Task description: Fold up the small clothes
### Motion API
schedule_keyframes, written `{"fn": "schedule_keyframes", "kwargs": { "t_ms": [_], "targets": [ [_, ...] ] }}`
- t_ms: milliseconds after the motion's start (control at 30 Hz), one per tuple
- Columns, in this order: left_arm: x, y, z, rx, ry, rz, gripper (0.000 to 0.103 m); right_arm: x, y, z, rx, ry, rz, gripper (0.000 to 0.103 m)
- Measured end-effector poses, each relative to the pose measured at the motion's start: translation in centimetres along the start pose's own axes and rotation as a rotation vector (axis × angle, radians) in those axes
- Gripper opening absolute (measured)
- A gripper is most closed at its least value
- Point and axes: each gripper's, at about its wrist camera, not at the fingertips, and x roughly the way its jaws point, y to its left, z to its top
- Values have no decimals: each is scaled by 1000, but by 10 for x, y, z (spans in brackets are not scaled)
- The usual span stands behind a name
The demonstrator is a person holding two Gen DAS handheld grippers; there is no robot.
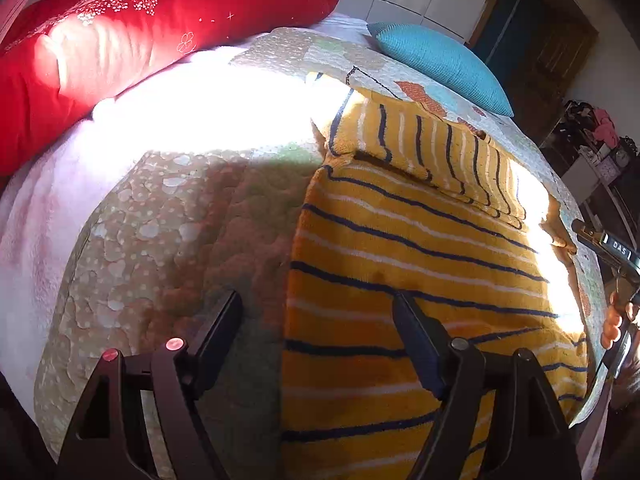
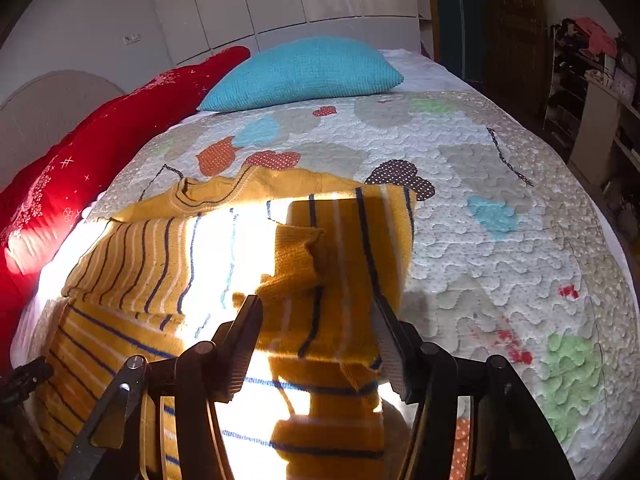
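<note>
Two sleeves folded in on striped yellow sweater [image 2: 224, 264], flat on quilt [image 2: 500, 248] at 12 o'clock | left gripper [image 1: 316, 320], right gripper [image 2: 316, 316]: jaws wide, empty | next, likely: pinch hem, fold toward collar.

Both wrist cams close, share sweater [image 1: 400, 248] & bed.

Open quilt [image 2: 500, 240] is left free right of the striped sweater [image 2: 320, 280]; passage beyond is blocked by red pillow [image 1: 120, 48] and, seemingly, blue cushion [image 2: 304, 72].
</note>
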Motion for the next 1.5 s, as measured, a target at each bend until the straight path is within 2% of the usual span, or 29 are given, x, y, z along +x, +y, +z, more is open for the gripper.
{"fn": "schedule_keyframes", "kwargs": {
  "t_ms": [100,200,333,367,400,467,500,667,767,867,1033,1200,1367,1433,1467,1500],
  "targets": [
    [2,-1,-4,-11,9,-67,97,-30,-20,-27,24,13,70,66],
    [0,-7,-10,-6,7,-92,101,-54,-44,-63,96,31,137,69],
    [-9,-9,-22,-25,24,-133,100,-71,-75,-119,263,74,257,72],
    [-12,-9,-26,-35,22,-149,95,-74,-80,-133,293,90,298,72],
    [-17,-9,-31,-44,13,-157,76,-76,-81,-146,316,101,341,72],
    [-22,-6,-40,-72,24,-178,50,-85,-80,-165,327,94,402,71],
    [-25,-4,-46,-87,17,-188,44,-88,-76,-170,326,96,433,71],
    [-39,10,-71,-214,18,-335,42,-81,-41,-193,317,167,596,71],
    [-46,9,-90,-234,22,-369,42,-76,-19,-203,312,183,638,71],
    [-48,6,-108,-228,28,-380,44,-74,-13,-214,332,194,657,71],
    [-51,0,-126,-202,35,-396,54,-72,-15,-233,375,230,666,68],
    [-51,-9,-132,-193,21,-358,54,-70,-9,-239,378,241,641,67],
    [-46,-16,-137,-188,57,-373,54,-67,-2,-240,368,228,610,67],
    [-43,-17,-138,-183,74,-333,38,-65,-3,-241,379,220,600,67],
    [-41,-17,-136,-180,88,-302,19,-64,-3,-241,381,217,591,65],
    [-41,-14,-136,-191,100,-303,15,-65,-2,-241,376,217,566,50]
  ]
}}
